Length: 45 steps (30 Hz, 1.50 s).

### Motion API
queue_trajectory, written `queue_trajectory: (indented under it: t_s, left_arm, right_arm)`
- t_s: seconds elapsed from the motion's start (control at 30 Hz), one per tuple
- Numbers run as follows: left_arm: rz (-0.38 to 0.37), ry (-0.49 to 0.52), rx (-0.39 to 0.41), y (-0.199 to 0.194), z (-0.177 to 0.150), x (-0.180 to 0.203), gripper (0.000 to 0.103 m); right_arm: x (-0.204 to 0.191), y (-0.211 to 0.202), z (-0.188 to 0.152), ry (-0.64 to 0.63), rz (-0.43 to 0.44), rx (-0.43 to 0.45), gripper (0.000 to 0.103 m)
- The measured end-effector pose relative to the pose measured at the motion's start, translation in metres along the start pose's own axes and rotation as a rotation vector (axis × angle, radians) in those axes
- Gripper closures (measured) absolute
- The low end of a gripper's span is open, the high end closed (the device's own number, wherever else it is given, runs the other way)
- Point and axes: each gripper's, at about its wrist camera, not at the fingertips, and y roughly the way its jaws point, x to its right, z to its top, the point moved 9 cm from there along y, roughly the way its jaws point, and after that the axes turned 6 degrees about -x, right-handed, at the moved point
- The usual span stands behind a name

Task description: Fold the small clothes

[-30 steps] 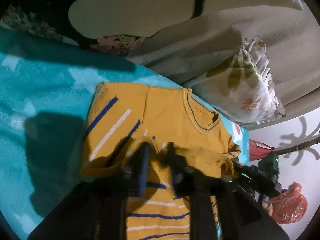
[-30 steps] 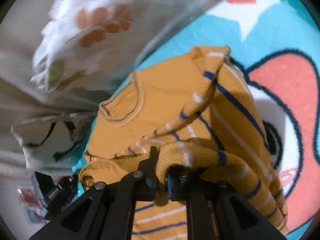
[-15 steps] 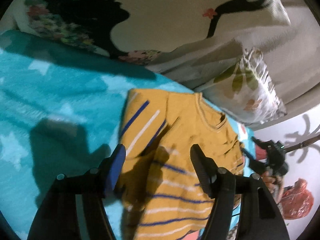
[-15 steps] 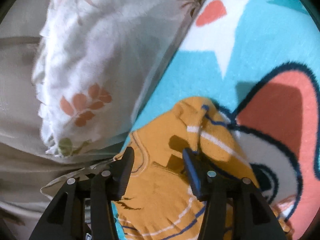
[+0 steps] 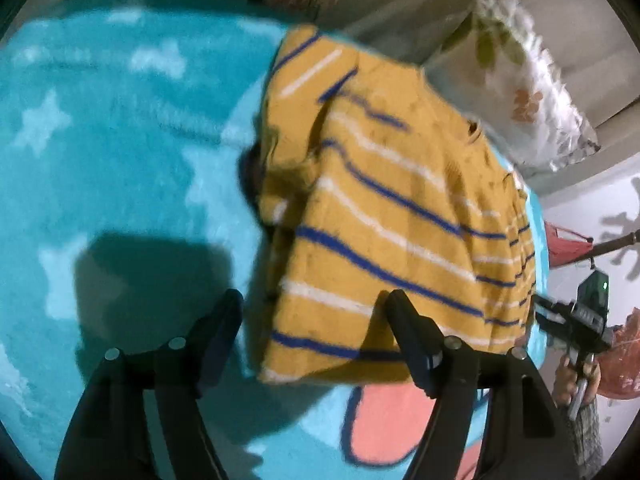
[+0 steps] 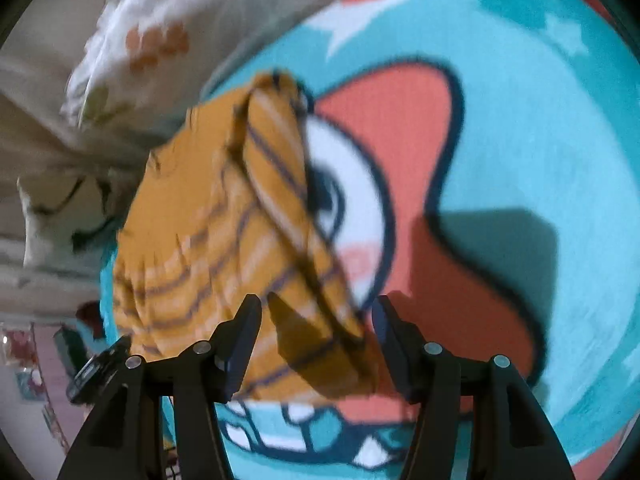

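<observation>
1. Striped shirt [image 5: 384,216]: mustard yellow with blue and white bands, lying folded on the turquoise blanket [image 5: 120,152]. Its near hem edge runs between the tips of the left gripper [image 5: 314,316]; its far edge lies just beside a floral pillow [image 5: 532,92]. To the left of the shirt is a broad stretch of bare blanket with pale stars.
2. Same shirt in the right wrist view [image 6: 224,232]: a folded side edge stands up as a ridge toward the right gripper [image 6: 316,320]; beyond that edge the blanket [image 6: 540,152] lies bare (coral and white cartoon print, blurred).
3. Left gripper: jaws spread wide, gripping nothing, poised above the hem and pointing along the shirt's length.
4. Right gripper: jaws likewise wide apart and gripping nothing, straddling the ridge at the shirt's near end; whether the fingers touch the cloth cannot be told.
5. Right gripper body [image 5: 576,316] also appears at the far right of the left wrist view, past the shirt's right edge, with a hand [image 5: 572,376] on its handle.
6. Surroundings: beige bedding [image 5: 420,4] behind the pillow; pale wall [image 5: 592,216] at right.
</observation>
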Motion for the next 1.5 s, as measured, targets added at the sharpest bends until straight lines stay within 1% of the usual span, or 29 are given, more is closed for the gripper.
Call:
queue_trajectory:
  t_s: [0.03, 0.07, 0.1, 0.13, 0.17, 0.23, 0.3, 0.37, 0.4, 0.43, 0.5, 0.57, 0.6, 0.63, 0.67, 0.7, 0.73, 0.77, 0.83, 0.9, 0.93, 1.03, 1.13, 1.2, 1.27, 1.37, 1.4, 1.5]
  left_arm:
    - [-0.01, -0.023, -0.009, 0.003, 0.0, 0.0, 0.053]
    - [0.02, -0.052, -0.012, 0.002, 0.0, -0.006, 0.069]
    - [0.049, -0.095, -0.022, 0.001, -0.001, -0.014, 0.091]
    - [0.035, -0.119, -0.024, -0.002, -0.002, -0.015, 0.092]
    - [0.024, -0.153, -0.016, -0.009, -0.005, -0.021, 0.092]
    - [0.057, -0.188, -0.005, -0.022, -0.013, -0.033, 0.092]
    - [0.059, -0.213, 0.006, -0.029, -0.019, -0.038, 0.092]
    - [0.033, -0.23, 0.022, -0.034, -0.024, -0.037, 0.092]
    - [0.032, -0.233, 0.029, -0.036, -0.025, -0.036, 0.092]
    - [0.046, -0.235, 0.035, -0.04, -0.028, -0.035, 0.092]
    - [0.101, -0.257, 0.047, -0.047, -0.036, -0.04, 0.092]
    - [0.12, -0.269, 0.055, -0.051, -0.041, -0.04, 0.089]
    - [0.132, -0.27, 0.062, -0.055, -0.045, -0.041, 0.083]
    - [0.158, -0.264, 0.075, -0.063, -0.05, -0.041, 0.071]
    - [0.193, -0.25, 0.095, -0.072, -0.056, -0.04, 0.064]
    - [0.219, -0.239, 0.113, -0.079, -0.06, -0.039, 0.053]
    - [0.25, -0.223, 0.135, -0.087, -0.064, -0.036, 0.049]
    - [0.289, -0.2, 0.155, -0.094, -0.07, -0.031, 0.047]
    - [0.353, -0.168, 0.179, -0.105, -0.079, -0.024, 0.036]
    - [0.384, -0.158, 0.202, -0.114, -0.088, -0.018, 0.031]
    - [0.399, -0.154, 0.208, -0.116, -0.089, -0.015, 0.029]
    - [0.487, -0.116, 0.221, -0.12, -0.093, -0.007, 0.026]
    - [0.515, -0.095, 0.222, -0.118, -0.093, -0.003, 0.023]
    - [0.512, -0.092, 0.217, -0.116, -0.091, -0.006, 0.023]
    - [0.475, -0.096, 0.205, -0.114, -0.088, -0.012, 0.022]
    - [0.438, -0.089, 0.178, -0.112, -0.083, -0.027, 0.022]
    - [0.438, -0.083, 0.172, -0.112, -0.081, -0.031, 0.022]
    - [0.46, -0.075, 0.174, -0.122, -0.072, -0.055, 0.022]
  right_arm:
    - [0.0, 0.004, -0.004, -0.011, -0.021, 0.012, 0.041]
    - [-0.001, 0.007, -0.006, -0.029, -0.057, 0.028, 0.043]
    - [-0.001, 0.008, -0.004, -0.044, -0.089, 0.051, 0.05]
    - [0.0, 0.006, -0.002, -0.054, -0.123, 0.069, 0.077]
    - [0.005, 0.005, -0.001, -0.038, -0.14, 0.064, 0.084]
    - [0.014, 0.0, 0.001, 0.016, -0.123, 0.068, 0.084]
    - [0.023, -0.002, 0.002, 0.03, -0.119, 0.063, 0.083]
    - [0.027, -0.008, 0.0, 0.029, -0.109, 0.059, 0.076]
    - [0.027, -0.011, 0.0, 0.031, -0.103, 0.066, 0.074]
    - [0.029, -0.016, -0.002, 0.031, -0.098, 0.073, 0.071]
    - [0.03, -0.026, -0.005, 0.033, -0.075, 0.09, 0.071]
    - [0.024, -0.03, -0.006, 0.03, -0.067, 0.109, 0.07]
    - [0.023, -0.033, -0.007, 0.023, -0.068, 0.116, 0.07]
    - [0.021, -0.038, -0.009, 0.012, -0.069, 0.124, 0.07]
    - [0.017, -0.038, -0.01, 0.003, -0.068, 0.132, 0.07]
    - [0.013, -0.043, -0.013, -0.011, -0.061, 0.143, 0.07]
    - [0.008, -0.044, -0.014, -0.025, -0.056, 0.149, 0.07]
    - [0.002, -0.044, -0.015, -0.039, -0.054, 0.154, 0.07]
    - [-0.011, -0.043, -0.021, -0.081, -0.052, 0.162, 0.069]
    - [-0.027, -0.038, -0.027, -0.126, -0.053, 0.157, 0.068]
    - [-0.035, -0.035, -0.031, -0.155, -0.056, 0.15, 0.068]
    - [-0.058, -0.023, -0.045, -0.24, -0.087, 0.13, 0.067]
    - [-0.074, -0.012, -0.06, -0.292, -0.102, 0.105, 0.065]
    - [-0.082, -0.007, -0.067, -0.311, -0.114, 0.092, 0.062]
    - [-0.092, -0.001, -0.071, -0.328, -0.124, 0.085, 0.061]
    - [-0.119, 0.01, -0.078, -0.358, -0.123, 0.077, 0.06]
    - [-0.135, 0.016, -0.081, -0.378, -0.12, 0.075, 0.06]
    - [-0.18, 0.038, -0.09, -0.441, -0.122, 0.053, 0.056]
